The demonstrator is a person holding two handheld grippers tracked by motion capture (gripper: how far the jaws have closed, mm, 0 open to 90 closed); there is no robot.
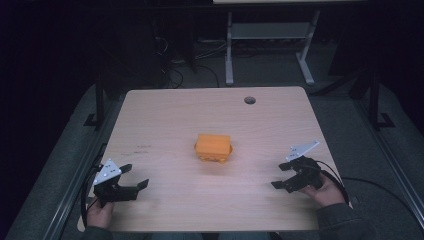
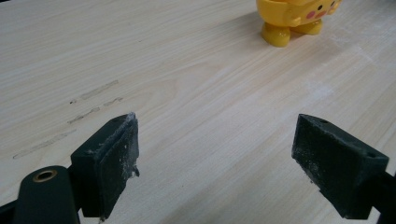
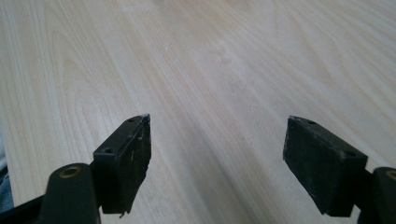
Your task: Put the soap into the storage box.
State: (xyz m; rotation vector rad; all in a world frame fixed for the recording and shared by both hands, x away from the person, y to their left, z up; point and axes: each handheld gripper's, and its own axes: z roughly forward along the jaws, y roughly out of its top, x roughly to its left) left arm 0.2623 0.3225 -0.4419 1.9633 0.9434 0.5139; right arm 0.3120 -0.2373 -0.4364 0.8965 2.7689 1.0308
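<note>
No brand or readable writing is showing on the yellow toy; in the left gripper view its lower part is carrying only pink cheek dots and small dark marks of a face. It is standing near the middle of the light wooden bench, well apart from both grippers. The left gripper is hovering near the bench's near left corner, its fingers spread wide and holding nothing, aimed towards the toy (faint scuff marks are lying on the wood ahead of it). The right gripper is sitting near the right edge, held in a hand coming up from below, its fingers also standing wide apart over bare wood, empty.
</note>
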